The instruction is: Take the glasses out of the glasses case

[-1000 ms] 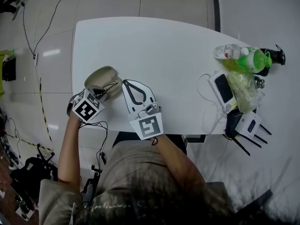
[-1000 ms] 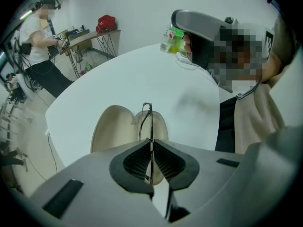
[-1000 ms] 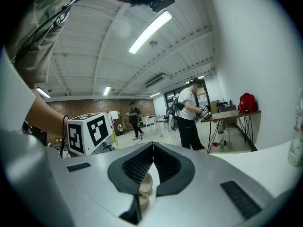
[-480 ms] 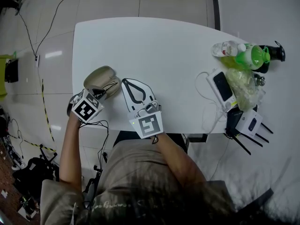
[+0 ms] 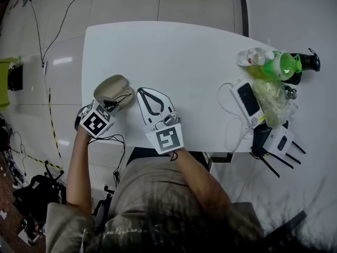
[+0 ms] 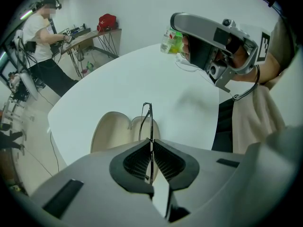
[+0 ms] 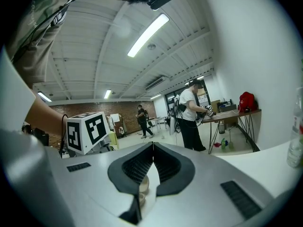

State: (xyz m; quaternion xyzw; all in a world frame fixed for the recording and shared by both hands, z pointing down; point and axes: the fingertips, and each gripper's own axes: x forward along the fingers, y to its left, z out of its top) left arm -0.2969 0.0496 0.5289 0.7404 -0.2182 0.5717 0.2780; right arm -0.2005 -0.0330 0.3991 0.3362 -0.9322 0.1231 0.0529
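Note:
An open beige glasses case [image 5: 110, 87] lies near the front left of the white table [image 5: 184, 51]. My left gripper [image 5: 118, 104] sits just in front of it, shut on the thin wire-framed glasses [image 6: 147, 115]. The frame stands upright between the jaws above the case [image 6: 111, 131]. My right gripper [image 5: 142, 93] rests on the table to the right of the case, jaws closed together with nothing seen between them. In the left gripper view the right gripper [image 6: 176, 21] hangs at the upper right. The right gripper view [image 7: 152, 145] looks out into the room, with the left gripper's marker cube [image 7: 87, 131] at its left.
At the table's right end stand a green bottle [image 5: 281, 64] and a clear bottle [image 5: 253, 57], beside a phone [image 5: 247, 99], a plastic bag [image 5: 271, 96], white cables and a black device with antennas [image 5: 276, 141]. People stand at benches [image 6: 42, 37] in the room behind.

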